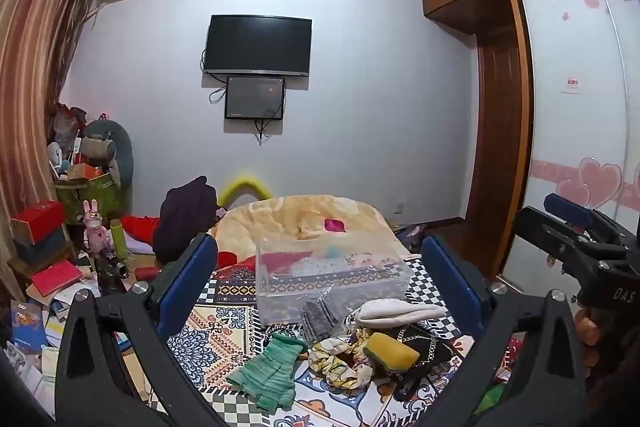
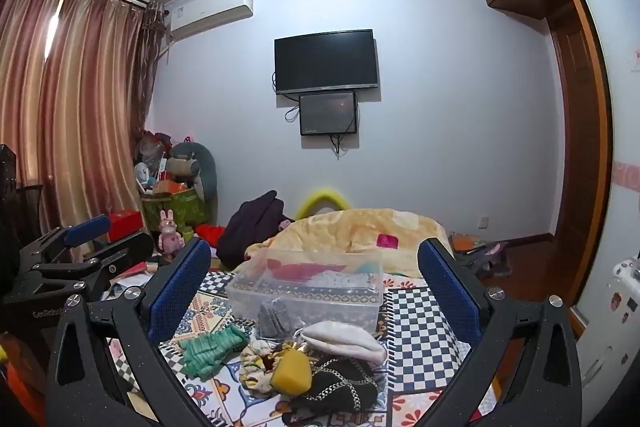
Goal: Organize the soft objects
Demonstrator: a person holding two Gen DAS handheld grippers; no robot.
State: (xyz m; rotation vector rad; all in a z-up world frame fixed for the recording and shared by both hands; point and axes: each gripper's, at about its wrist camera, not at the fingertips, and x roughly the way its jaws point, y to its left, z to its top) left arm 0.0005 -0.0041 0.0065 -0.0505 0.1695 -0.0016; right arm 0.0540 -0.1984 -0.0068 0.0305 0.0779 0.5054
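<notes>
Soft items lie in a heap on the patterned bed cover: green knit gloves, a grey knit piece, a white pouch, a yellow sponge, a floral scrunchie and a black chain-print cloth. Behind them stands a clear plastic box with a few cloth pieces inside. My left gripper is open and empty above the heap. My right gripper is open and empty, also over the heap and box.
A yellow blanket with a pink item lies beyond the box. A dark garment and cluttered shelves with toys and books are to the left. A wooden wardrobe stands right. A TV hangs on the far wall.
</notes>
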